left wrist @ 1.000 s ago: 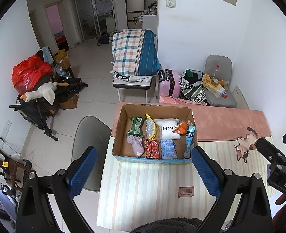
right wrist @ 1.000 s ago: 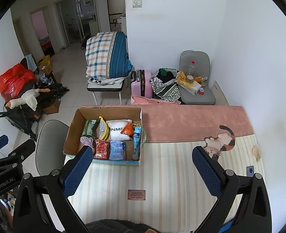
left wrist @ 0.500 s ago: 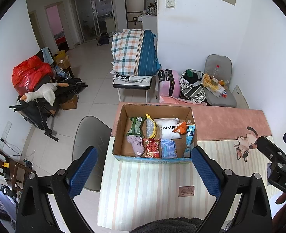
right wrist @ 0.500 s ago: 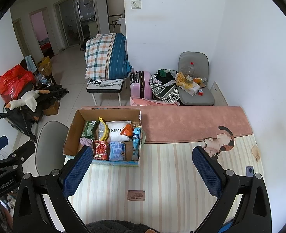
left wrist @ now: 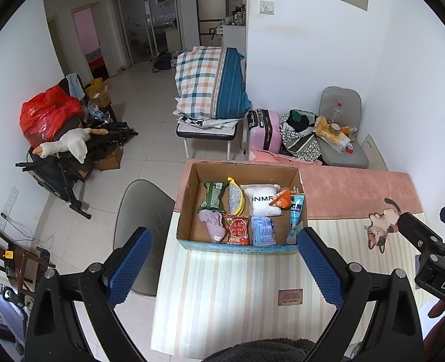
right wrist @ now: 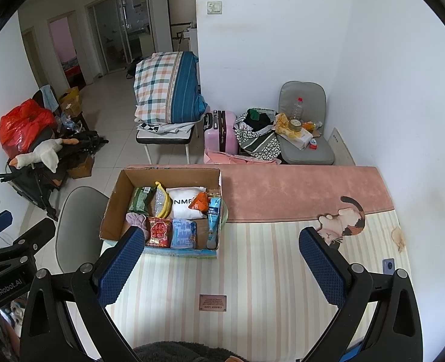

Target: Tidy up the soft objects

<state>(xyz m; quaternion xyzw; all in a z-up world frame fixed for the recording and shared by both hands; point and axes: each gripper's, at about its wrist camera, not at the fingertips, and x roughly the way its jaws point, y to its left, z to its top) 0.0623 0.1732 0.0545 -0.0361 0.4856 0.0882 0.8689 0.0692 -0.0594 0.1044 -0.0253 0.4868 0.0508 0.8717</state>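
A cardboard box (left wrist: 189, 193) (right wrist: 113, 199) sits on the striped table mat, holding several soft packs: a white pillow pack (left wrist: 261, 203), a green pack (left wrist: 212, 194), a banana-shaped pouch (left wrist: 236, 200), a lilac cloth (left wrist: 212, 224), a red snack bag (left wrist: 237, 229) and a blue pack (left wrist: 263, 230). My left gripper (left wrist: 224, 267) is open and empty, above the mat in front of the box. My right gripper (right wrist: 221, 267) is open and empty, to the right of the box. A dark fuzzy object (left wrist: 258, 350) lies at the near edge.
A cat-shaped mat (right wrist: 343, 223) and a pink runner (right wrist: 298, 190) lie on the table, and a phone (right wrist: 388, 265) at its right edge. A grey chair (left wrist: 141, 211) stands left of the table. Chairs, a suitcase and bags stand beyond.
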